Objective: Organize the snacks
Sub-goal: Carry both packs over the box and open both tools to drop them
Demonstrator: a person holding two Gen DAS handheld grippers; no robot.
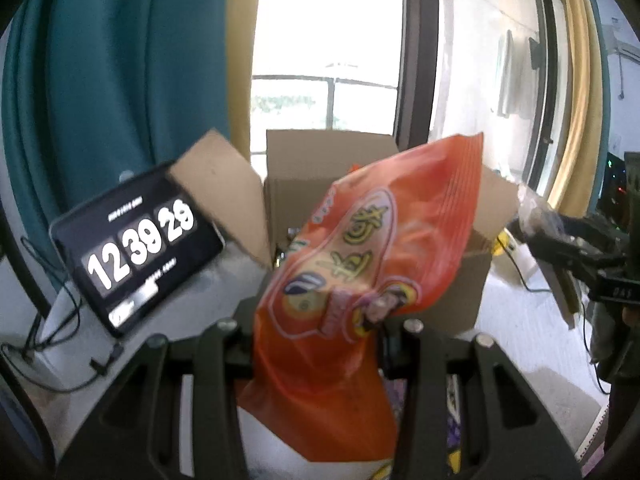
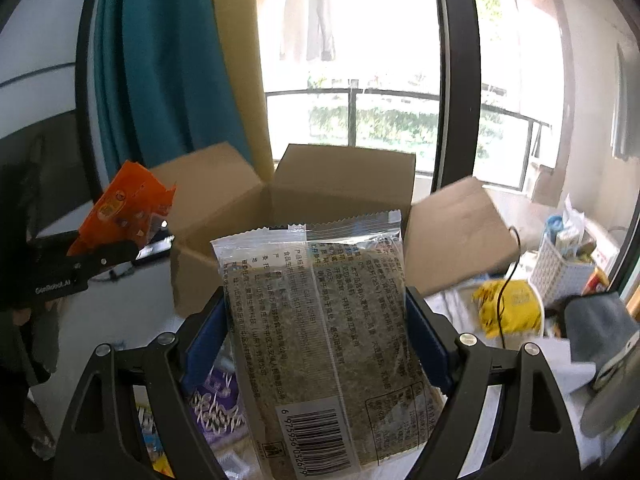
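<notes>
an orange snack bag (image 1: 352, 264) is clamped by the left gripper (image 1: 320, 344), a clear seaweed packet (image 2: 320, 328) by the right gripper (image 2: 316, 344); neither is yet dropped into the open cardboard box (image 2: 344, 176)

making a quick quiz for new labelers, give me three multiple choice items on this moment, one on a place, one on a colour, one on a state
1. Where does the tablet showing the clock stand relative to the cardboard box in the left wrist view?
A. to its left
B. inside it
C. on top of its far flap

2. What colour is the snack bag in the left claw?
A. green
B. orange
C. white

3. What is the state of the right claw?
A. open and free
B. shut on the clear seaweed packet
C. shut on a box flap

Answers:
1 A, the tablet leans on the table left of the box's left flap.
2 B, the bag is bright orange with yellow lettering.
3 B, the packet stands upright between the blue-padded fingers, barcode at the bottom.
</notes>
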